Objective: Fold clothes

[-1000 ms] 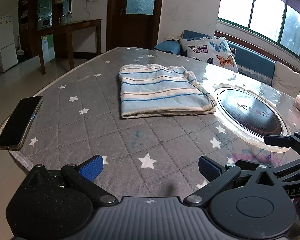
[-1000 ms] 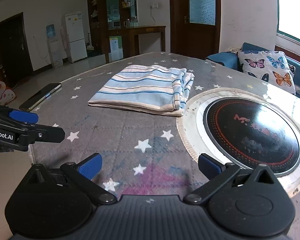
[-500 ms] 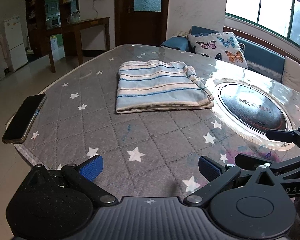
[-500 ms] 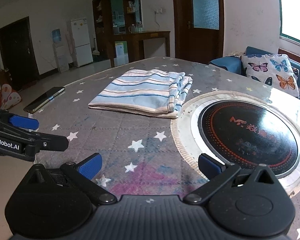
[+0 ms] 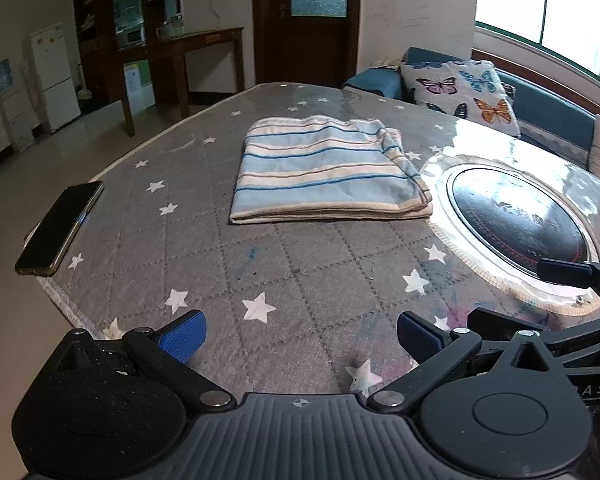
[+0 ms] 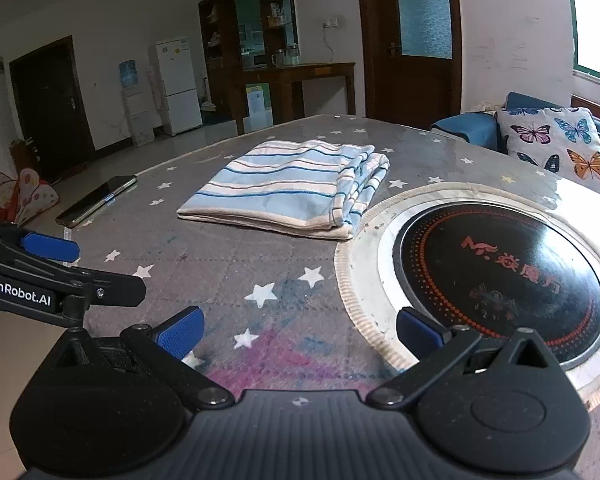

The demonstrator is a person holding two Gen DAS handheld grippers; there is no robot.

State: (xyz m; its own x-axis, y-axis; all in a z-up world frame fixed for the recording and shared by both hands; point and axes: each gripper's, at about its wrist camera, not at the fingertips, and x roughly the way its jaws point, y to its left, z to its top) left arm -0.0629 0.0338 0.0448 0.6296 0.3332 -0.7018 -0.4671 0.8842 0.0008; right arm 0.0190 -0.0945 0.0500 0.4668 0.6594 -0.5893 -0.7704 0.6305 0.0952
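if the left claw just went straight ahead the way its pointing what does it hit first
Probably the folded striped towel. The left claw is open and empty, with only bare starred tablecloth between it and the towel's near edge. Its height above the table is unclear, so it might pass over.

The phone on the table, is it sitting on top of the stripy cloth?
No, the phone lies by itself near the table's edge, well apart from the folded stripy cloth in the middle.
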